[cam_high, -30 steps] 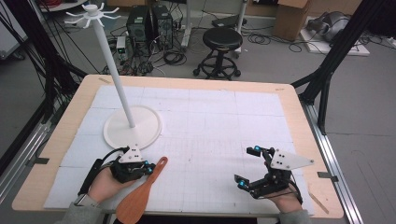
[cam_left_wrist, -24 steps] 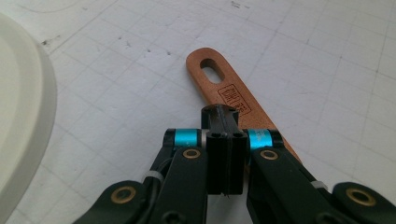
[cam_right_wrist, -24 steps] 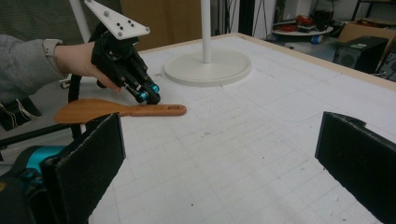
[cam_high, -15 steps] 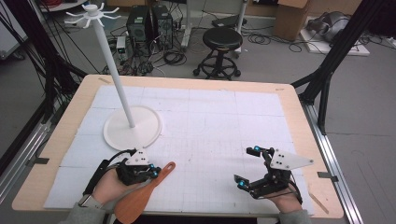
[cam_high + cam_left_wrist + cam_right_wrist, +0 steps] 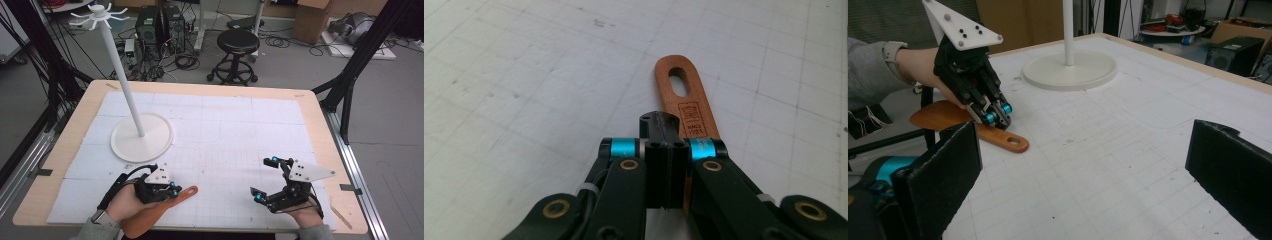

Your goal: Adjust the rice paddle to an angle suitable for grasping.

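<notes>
My left gripper (image 5: 173, 189) is near the table's front left, shut on the handle of a wooden spatula (image 5: 182, 194). The spatula's blade points back toward the person, over the front edge. In the left gripper view the handle (image 5: 684, 95), with its hanging slot, sticks out past the closed left gripper (image 5: 665, 145) low over the mat. My right gripper (image 5: 264, 179) rests at the front right, open with nothing between its fingers. The right gripper view has its own jaws wide apart (image 5: 1083, 170), and beyond them the left gripper (image 5: 996, 114) gripping the spatula (image 5: 1003, 140).
A white stand with a round base (image 5: 141, 136) and a tall pole topped by hooks (image 5: 97, 14) occupies the mat's left rear. A white gridded mat (image 5: 230, 130) covers the wooden table. On the floor beyond are a stool (image 5: 239, 42) and computer boxes.
My left gripper has carried the spatula a little to the right along the front of the table. The right gripper has stayed where it was.
</notes>
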`<state>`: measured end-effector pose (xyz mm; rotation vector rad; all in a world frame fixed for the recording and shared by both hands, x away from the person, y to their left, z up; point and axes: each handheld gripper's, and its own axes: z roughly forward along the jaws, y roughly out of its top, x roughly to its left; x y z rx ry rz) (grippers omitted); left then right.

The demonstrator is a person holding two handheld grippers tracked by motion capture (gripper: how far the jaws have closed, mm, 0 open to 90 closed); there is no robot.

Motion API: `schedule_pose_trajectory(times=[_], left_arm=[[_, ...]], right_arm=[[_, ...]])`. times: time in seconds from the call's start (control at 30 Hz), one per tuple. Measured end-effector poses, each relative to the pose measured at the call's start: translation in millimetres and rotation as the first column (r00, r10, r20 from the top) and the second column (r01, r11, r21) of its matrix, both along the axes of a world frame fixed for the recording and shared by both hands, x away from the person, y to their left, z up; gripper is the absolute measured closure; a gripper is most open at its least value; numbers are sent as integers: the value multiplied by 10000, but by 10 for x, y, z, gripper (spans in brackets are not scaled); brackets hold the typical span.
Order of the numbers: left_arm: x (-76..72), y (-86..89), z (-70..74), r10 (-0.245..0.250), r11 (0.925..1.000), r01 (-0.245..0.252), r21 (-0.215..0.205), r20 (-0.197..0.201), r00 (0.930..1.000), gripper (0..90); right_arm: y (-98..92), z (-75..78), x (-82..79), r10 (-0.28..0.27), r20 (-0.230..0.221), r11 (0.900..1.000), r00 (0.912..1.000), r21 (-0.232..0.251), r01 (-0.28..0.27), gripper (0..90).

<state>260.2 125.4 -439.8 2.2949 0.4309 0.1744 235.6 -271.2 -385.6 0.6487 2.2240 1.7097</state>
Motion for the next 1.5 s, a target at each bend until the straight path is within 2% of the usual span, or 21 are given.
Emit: schedule_pose_trajectory(times=[0.1, 0.3, 0.83, 0.97, 1.1, 1.2, 1.33, 1.4, 1.47, 1.5], left_arm=[[-18, -37, 7, -250, 9996, 250, 99, 25, 9997, 895], [-18, -44, 6, -251, 9996, 250, 91, 44, 9997, 895], [-14, -63, 13, -339, 9994, 337, -90, -228, 9992, 883], [-8, 0, 81, -1, 9985, -14, -545, -267, 9996, 837], [-54, 28, 162, -60, 9974, 43, -717, -239, 9997, 731], [-82, 32, 199, -202, 9982, 188, -567, -233, 9995, 595], [-101, 26, 225, -535, 9977, 511, -439, -559, 9970, 428], [-128, 10, 234, -782, 9964, 745, -411, -975, 9922, 369], [-155, -8, 250, -1051, 9944, 1032, -249, -936, 9900, 261], [-166, -21, 261, -1029, 9947, 1025, -93, -945, 9902, 235]], right_arm=[[2, 0, 0, 0, 7, 10000, 10000, -23, 0, 0], [0, -7, 1, 12, -37, 10000, 10000, -4, -12, 0], [1, -17, 7, 21, -73, 10000, 10000, -29, -21, 0], [-6, -13, 3, -11, -80, 10000, 10000, -12, 11, 0], [-14, -16, 1, -33, -121, 10000, 9999, -31, 33, 0], [-16, -17, 0, -50, -108, 10000, 9999, -38, 50, 0], [-7, -20, 6, 5, -15, 10000, 10000, -86, -5, 0], [-3, -21, 0, 10, -116, 10000, 9999, -83, -11, 0], [-5, -24, 5, 2, -96, 10000, 10000, -93, -3, 0], [-5, -25, 5, 6, -101, 10000, 9999, -90, -7, 0]])
